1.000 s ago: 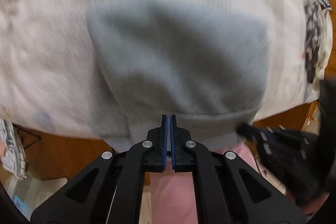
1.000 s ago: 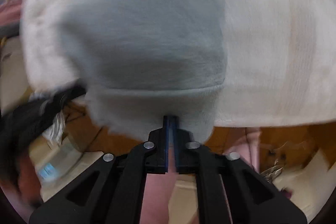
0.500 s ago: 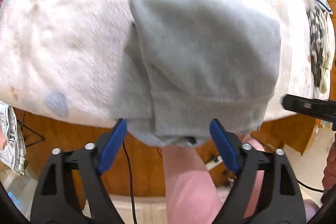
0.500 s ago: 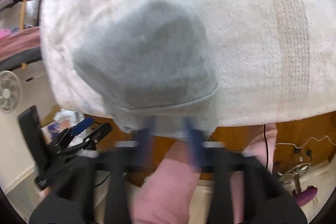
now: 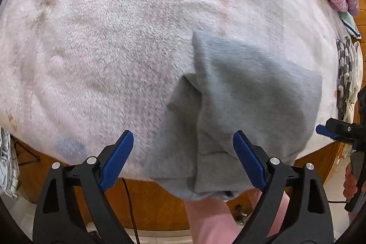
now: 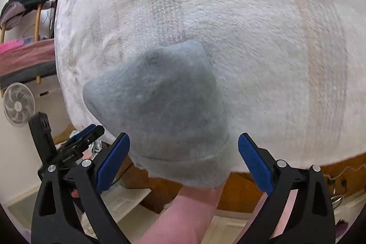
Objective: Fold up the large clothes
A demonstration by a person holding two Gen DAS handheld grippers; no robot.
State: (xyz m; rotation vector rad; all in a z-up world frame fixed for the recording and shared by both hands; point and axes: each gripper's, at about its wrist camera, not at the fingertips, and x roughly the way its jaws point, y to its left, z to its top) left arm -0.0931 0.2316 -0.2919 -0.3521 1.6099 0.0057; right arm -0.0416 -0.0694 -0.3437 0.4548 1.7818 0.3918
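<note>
Both the left gripper (image 5: 183, 157) and the right gripper (image 6: 184, 160) have jaws opening and grip nothing, while the folded grey garment (image 5: 247, 102) lies on the fleece blanket (image 5: 103, 49) ahead of both, hem overhanging the near edge between the grippers.

Both wrist cameras are looking steeply down from close above the near edge of the fuzzy white blanket (image 5: 109, 42). The left view is sitting left of the folded grey garment (image 5: 251, 102), the right view more squarely over it. The 2 views are sharing the garment, blanket and wooden edge (image 6: 240, 193).
</note>
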